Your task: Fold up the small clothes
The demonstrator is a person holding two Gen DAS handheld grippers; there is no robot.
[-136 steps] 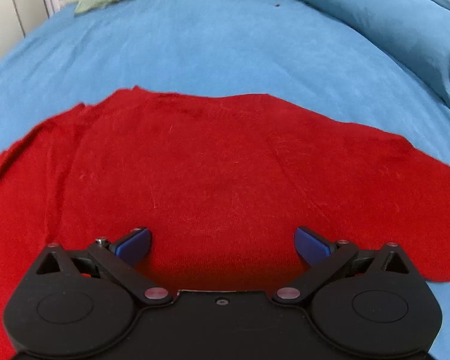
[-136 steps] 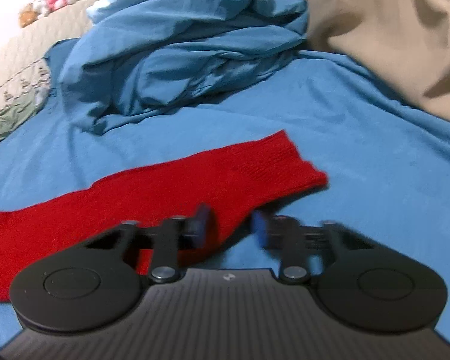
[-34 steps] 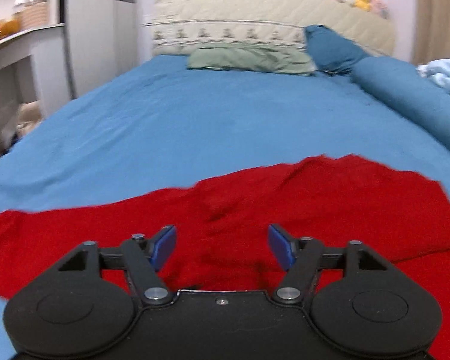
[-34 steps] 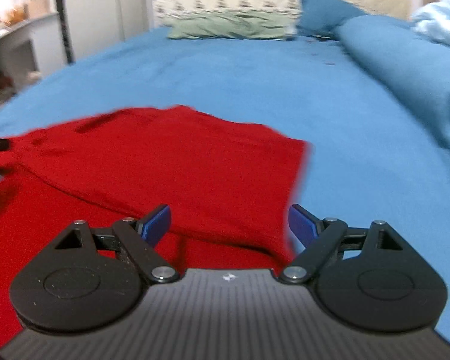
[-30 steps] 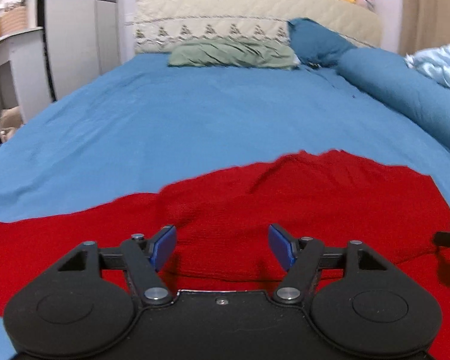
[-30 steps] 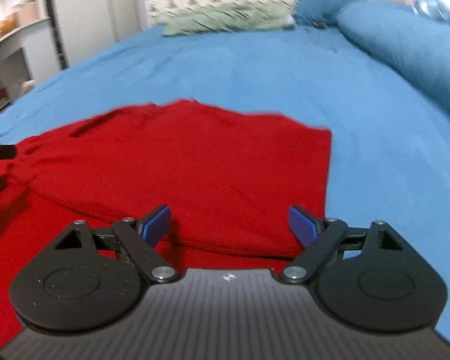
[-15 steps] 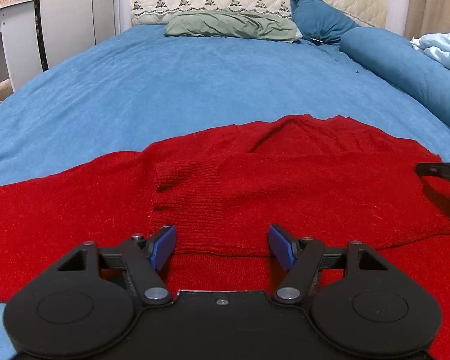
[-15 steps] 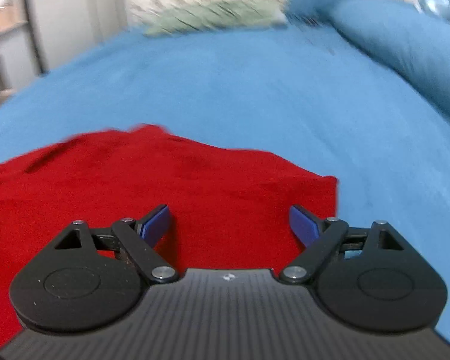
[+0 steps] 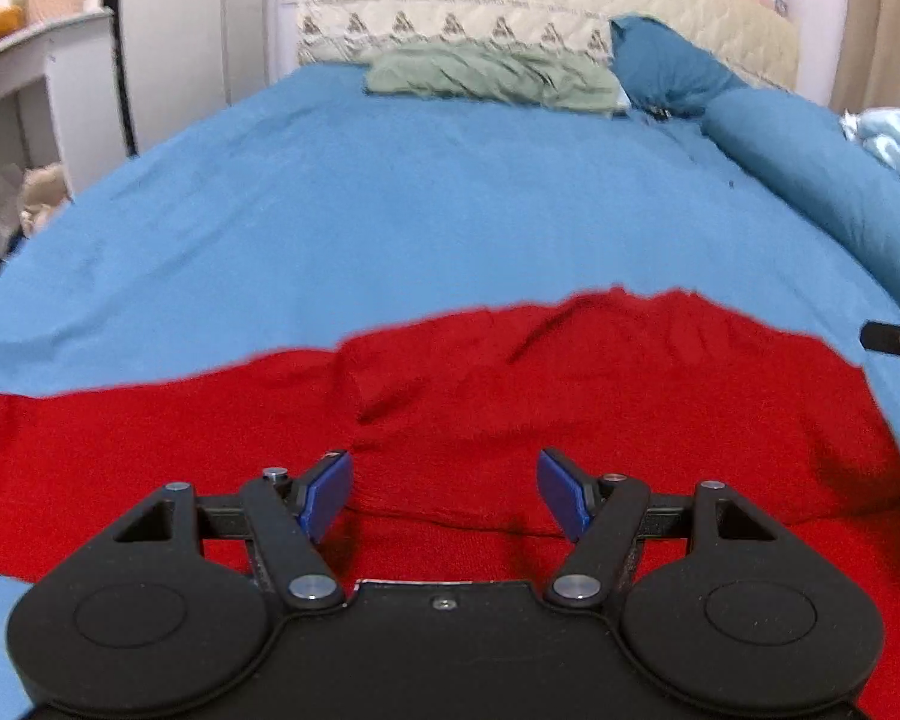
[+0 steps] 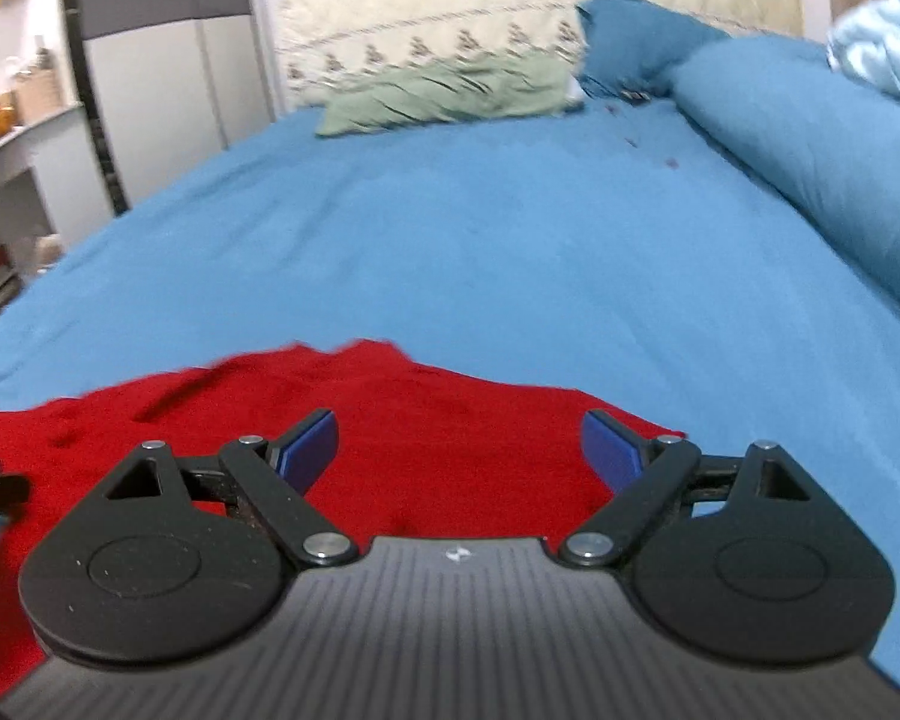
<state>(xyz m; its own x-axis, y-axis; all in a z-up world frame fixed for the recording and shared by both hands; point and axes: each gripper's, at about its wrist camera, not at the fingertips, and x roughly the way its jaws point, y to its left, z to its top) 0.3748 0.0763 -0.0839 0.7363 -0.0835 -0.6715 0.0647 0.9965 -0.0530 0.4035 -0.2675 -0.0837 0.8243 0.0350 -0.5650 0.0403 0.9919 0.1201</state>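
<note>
You had the wide blue cotton bed sheet (image 9: pixel 450 210) as your work surface, and the red knitted sweater (image 9: pixel 570 396) lay flat on it at the near end, far from the quilted cream headboard (image 9: pixel 540 6); one part was already turned over the body, its edge running just ahead of your left gripper (image 9: pixel 444 495). To do this fold well, you needed to bite the loose outer edge low and carry both corners over together; the soft, fuzzy knit would likely sag and stretch if lifted by one point. Your left gripper hung over the sweater with its blue pads spread, holding nothing; your right gripper (image 10: pixel 456 450) was likewise spread and empty, over the sweater's right edge. Near the headboard lay a crumpled green pillow (image 9: pixel 492 75); beside it a rounded dark-blue cushion (image 9: pixel 660 60).
</note>
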